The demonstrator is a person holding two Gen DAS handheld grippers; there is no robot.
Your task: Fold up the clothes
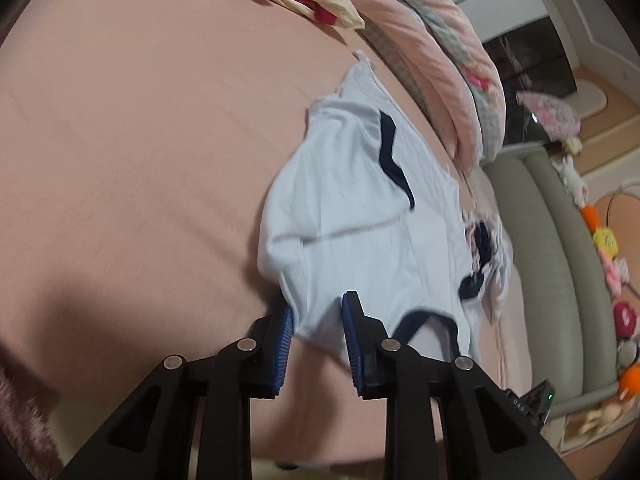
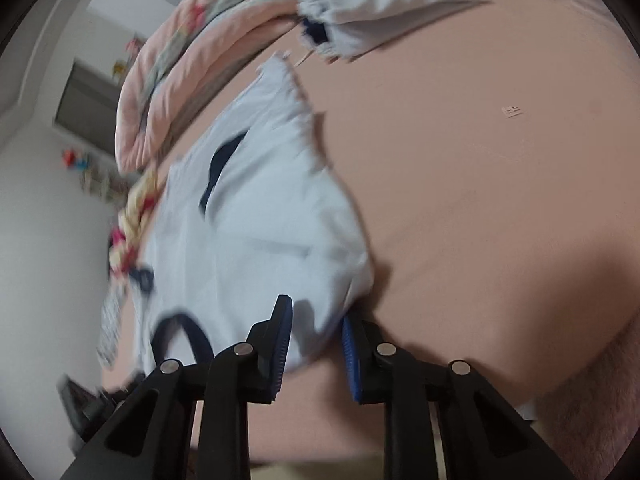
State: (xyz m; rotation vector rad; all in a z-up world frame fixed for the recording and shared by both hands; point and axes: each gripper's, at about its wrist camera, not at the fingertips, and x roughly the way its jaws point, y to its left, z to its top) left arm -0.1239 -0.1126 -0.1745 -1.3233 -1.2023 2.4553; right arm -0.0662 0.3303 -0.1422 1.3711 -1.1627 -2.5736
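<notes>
White shirt seen spread on the bed, one sleeve folded inward, remainder unfolded; shoulder edges are straddled by left gripper and right gripper, both part-open, cloth between fingers, not visibly clamped.

Pale blue shirt with navy neckline trim, navy stripe on the sleeve; lies mostly flat on the pink bedsheet, one sleeve folded over the body, shoulder edges bunched, near the bedsheet's edge.
</notes>
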